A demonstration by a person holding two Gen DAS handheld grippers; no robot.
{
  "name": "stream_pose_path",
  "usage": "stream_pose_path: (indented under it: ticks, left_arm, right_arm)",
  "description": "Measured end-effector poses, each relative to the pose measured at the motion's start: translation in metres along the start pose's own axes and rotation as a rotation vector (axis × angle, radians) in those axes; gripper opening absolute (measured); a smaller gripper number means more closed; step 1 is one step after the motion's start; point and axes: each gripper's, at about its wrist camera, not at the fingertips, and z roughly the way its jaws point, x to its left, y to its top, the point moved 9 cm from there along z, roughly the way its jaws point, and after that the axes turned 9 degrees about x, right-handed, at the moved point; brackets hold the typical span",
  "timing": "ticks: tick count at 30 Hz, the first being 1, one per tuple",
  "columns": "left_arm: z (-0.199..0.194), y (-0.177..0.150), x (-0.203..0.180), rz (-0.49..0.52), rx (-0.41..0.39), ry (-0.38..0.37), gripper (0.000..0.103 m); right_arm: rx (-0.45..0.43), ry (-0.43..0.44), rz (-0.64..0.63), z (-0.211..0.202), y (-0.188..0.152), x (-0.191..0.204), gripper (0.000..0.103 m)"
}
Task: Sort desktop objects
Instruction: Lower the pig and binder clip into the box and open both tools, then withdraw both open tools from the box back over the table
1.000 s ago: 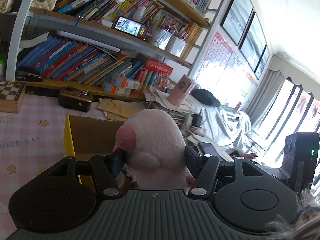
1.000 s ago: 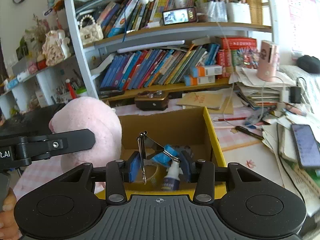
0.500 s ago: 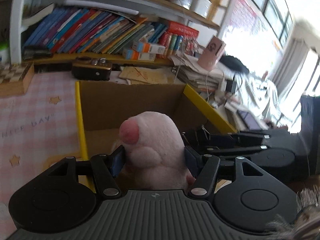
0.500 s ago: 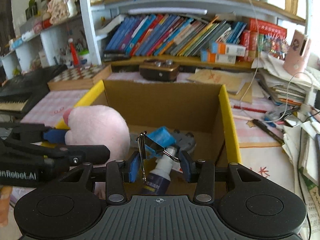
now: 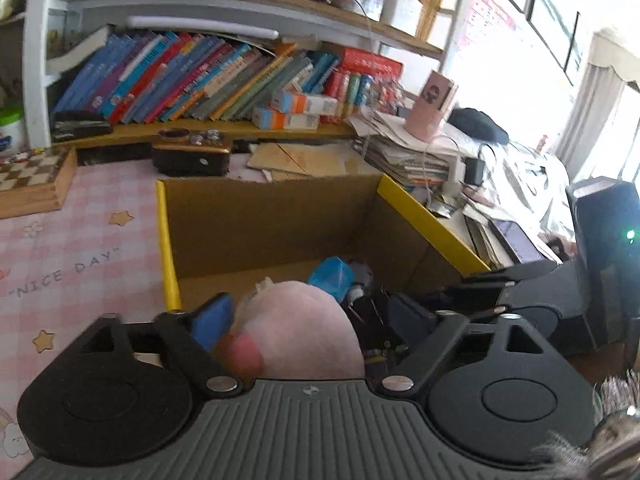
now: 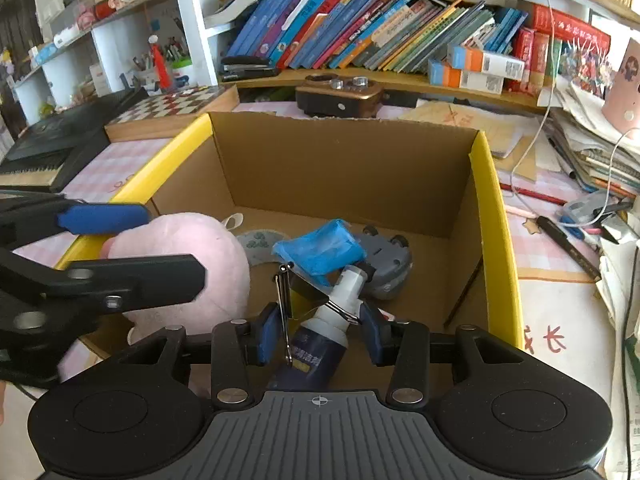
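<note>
A pink plush toy (image 5: 298,330) (image 6: 192,264) lies inside the yellow-rimmed cardboard box (image 5: 164,240) (image 6: 492,216), at its near left. My left gripper (image 5: 308,316) is open, its blue-padded fingers wide on either side of the plush. It shows at the left of the right wrist view (image 6: 132,244). My right gripper (image 6: 320,334) is shut on a black binder clip (image 6: 296,300) and holds it over the box. Below it in the box lie a spray bottle (image 6: 328,332), a blue packet (image 6: 320,250) and a grey toy car (image 6: 388,260).
A wooden chessboard (image 6: 176,108) and a brown box (image 6: 340,98) stand behind the cardboard box. Bookshelves (image 6: 360,36) fill the back. Stacked papers, pens and cables (image 6: 592,168) crowd the right. A pink checked mat (image 5: 72,264) lies to the left.
My left gripper has lowered the plush into the box and opened, so the plush now rests inside. My right gripper has come lower over the box with the clip still held.
</note>
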Motion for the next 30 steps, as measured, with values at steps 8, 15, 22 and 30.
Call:
stream_pose_path:
  ticks: [8,15,22,30]
  left_arm:
    - [-0.034,0.001,0.007,-0.080,-0.079,0.028,0.101]
    - [-0.063,-0.010,0.019,-0.137,-0.124,0.099,0.103]
    - [-0.090,-0.026,0.030,-0.180,-0.147,0.136,0.103]
    - [-0.130,-0.049,0.046,-0.214,-0.179,0.161,0.103]
  right_arm:
    - [-0.028,0.012,0.005,-0.002,0.001,0.002,0.059]
    - [-0.092,0.002,0.020,-0.017,-0.001,0.004,0.062]
    - [-0.185,-0.041,0.072,-0.046,-0.009,0.008,0.065]
    - [-0.268,-0.095,0.189,-0.085,-0.028,0.012,0.070]
